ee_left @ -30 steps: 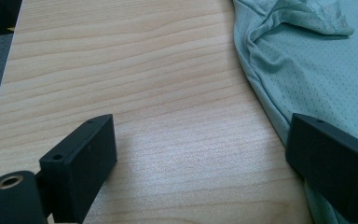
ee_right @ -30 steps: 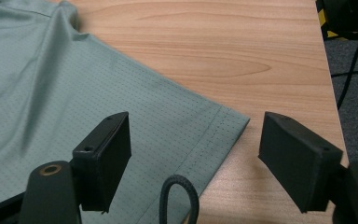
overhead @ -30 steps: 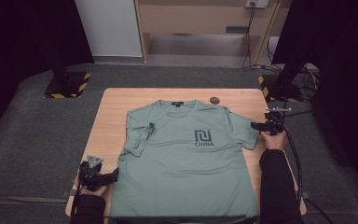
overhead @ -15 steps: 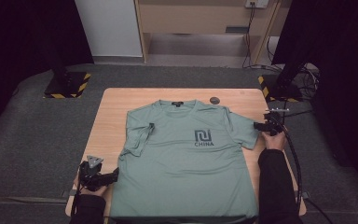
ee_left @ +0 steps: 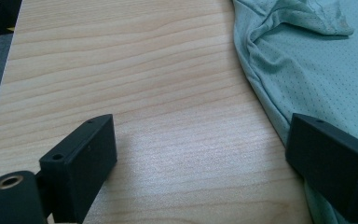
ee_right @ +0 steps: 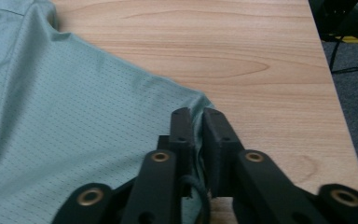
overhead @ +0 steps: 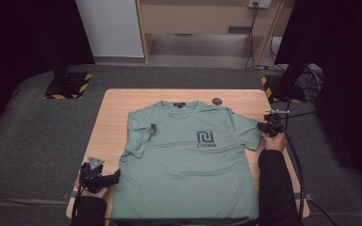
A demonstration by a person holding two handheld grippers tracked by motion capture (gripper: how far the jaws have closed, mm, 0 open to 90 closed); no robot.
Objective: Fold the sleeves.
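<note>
While the green T-shirt (overhead: pixel 188 160) lies flat on the wooden table (overhead: pixel 113 122), front side up, the right gripper (overhead: pixel 269 127) pinches the edge of one sleeve (ee_right: pixel 186 100). Its two black jaws are pressed almost together, with the thin cloth squeezed between them. The left gripper (overhead: pixel 104 179) sits low at the near left side of the shirt. Its jaws are spread wide apart. One jaw is over bare wood and the other rests at the edge of the cloth (ee_left: pixel 307 70), so nothing is caught between them. The other sleeve (overhead: pixel 139 136) is folded over and bunched up. A small dark round thing (overhead: pixel 217 101) lies on the table just past the shirt's shoulder.
</note>
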